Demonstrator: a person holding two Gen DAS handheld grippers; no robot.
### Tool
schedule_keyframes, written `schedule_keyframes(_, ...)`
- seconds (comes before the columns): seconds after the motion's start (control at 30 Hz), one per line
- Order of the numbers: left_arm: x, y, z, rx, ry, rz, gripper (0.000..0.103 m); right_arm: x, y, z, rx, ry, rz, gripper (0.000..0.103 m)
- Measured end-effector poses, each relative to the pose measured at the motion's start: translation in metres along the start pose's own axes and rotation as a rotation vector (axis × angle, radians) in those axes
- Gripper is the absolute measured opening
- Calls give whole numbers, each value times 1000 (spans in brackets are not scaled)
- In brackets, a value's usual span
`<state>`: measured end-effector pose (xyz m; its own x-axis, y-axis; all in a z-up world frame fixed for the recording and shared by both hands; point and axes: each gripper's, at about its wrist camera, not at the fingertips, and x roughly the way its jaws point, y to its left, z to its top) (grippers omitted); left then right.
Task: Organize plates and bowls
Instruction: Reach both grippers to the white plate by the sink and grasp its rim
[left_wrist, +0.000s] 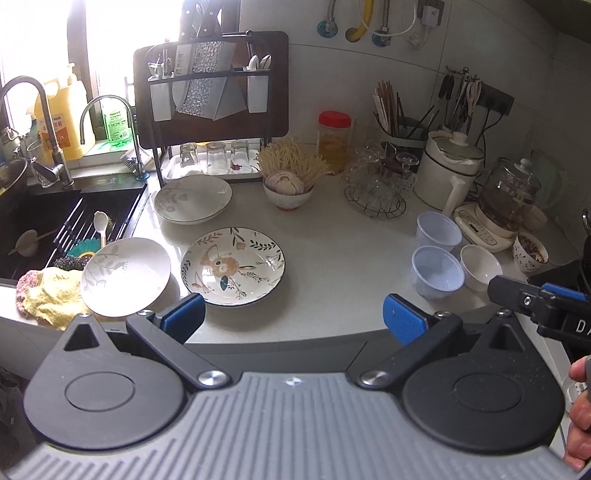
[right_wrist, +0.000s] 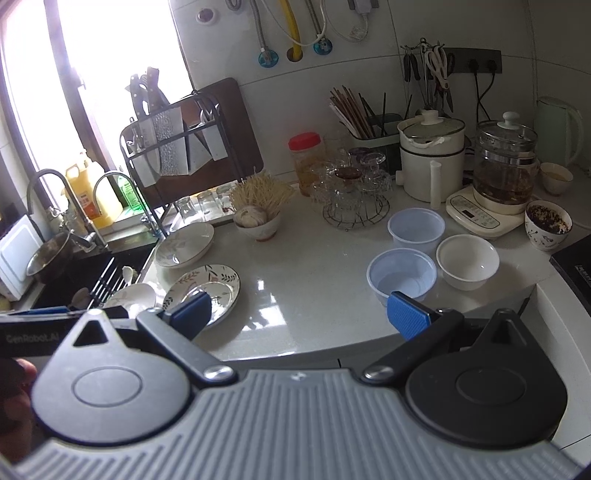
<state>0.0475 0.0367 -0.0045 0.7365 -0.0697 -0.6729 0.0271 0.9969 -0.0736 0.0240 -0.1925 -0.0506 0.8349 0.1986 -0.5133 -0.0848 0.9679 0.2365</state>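
— Where do you stand?
— Both your tongs, left gripper (left_wrist: 293, 319) and right gripper (right_wrist: 297, 319), gape empty; nothing's gathered yet.
— Next?
— The round floral ceramic plate (left_wrist: 232, 266) lies just ahead of your left tongs; grip its rim.

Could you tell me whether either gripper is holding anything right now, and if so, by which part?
Nothing is held: the left gripper and right gripper are both open and empty.

Both cameras sit low at the near counter (left_wrist: 332, 266) edge, facing the far wall. The left looks toward the sink (left_wrist: 55, 229), the right toward the kettle (right_wrist: 504, 162); both share the flowered plate (left_wrist: 232, 266).
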Motion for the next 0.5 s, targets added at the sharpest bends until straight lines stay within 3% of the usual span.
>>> schedule_keyframes(0.5,46,57,39,23,43,0,103,45,43,6,-4,31,16,103)
